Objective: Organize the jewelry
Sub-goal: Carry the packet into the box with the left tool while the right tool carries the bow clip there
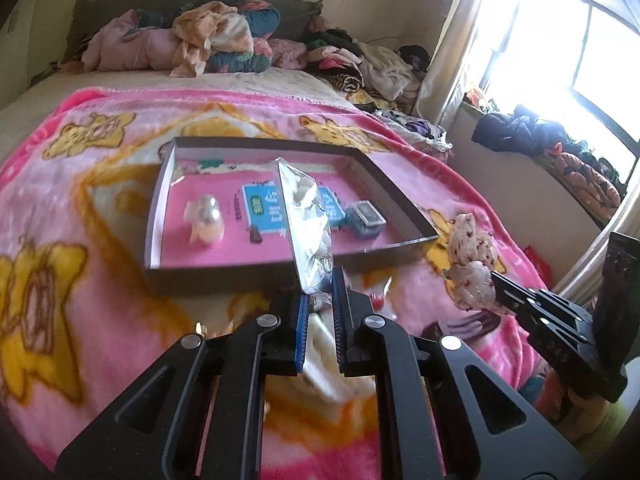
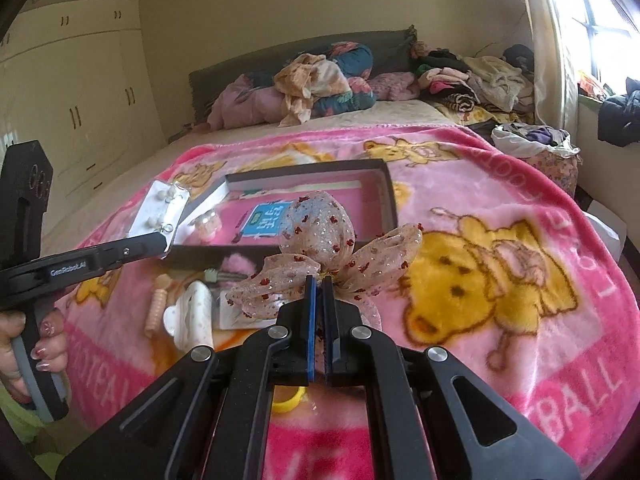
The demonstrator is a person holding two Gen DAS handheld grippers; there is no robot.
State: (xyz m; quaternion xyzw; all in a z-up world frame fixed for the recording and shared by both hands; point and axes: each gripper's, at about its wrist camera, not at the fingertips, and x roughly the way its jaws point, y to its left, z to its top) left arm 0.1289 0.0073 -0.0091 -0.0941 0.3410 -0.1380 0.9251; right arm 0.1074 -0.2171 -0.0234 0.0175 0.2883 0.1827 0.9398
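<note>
Jewelry here means two held pieces: the left gripper (image 1: 320, 300) pinches a clear plastic packet of pearl-white earrings (image 1: 310, 220) by its lower edge, the packet's long axis pointing up and away over the shallow dark-walled box with pink floor (image 1: 152, 216); the right gripper (image 2: 319, 280), clamped on a sheer pink sequinned bow (image 2: 320, 236), hangs short of the near wall, seemingly; the left is nearer the box.

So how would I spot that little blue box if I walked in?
Find the pink blanket on the bed, then the open tray lying on it. The blue box sits in the tray's right corner, the only small dark-lidded case there.
</note>
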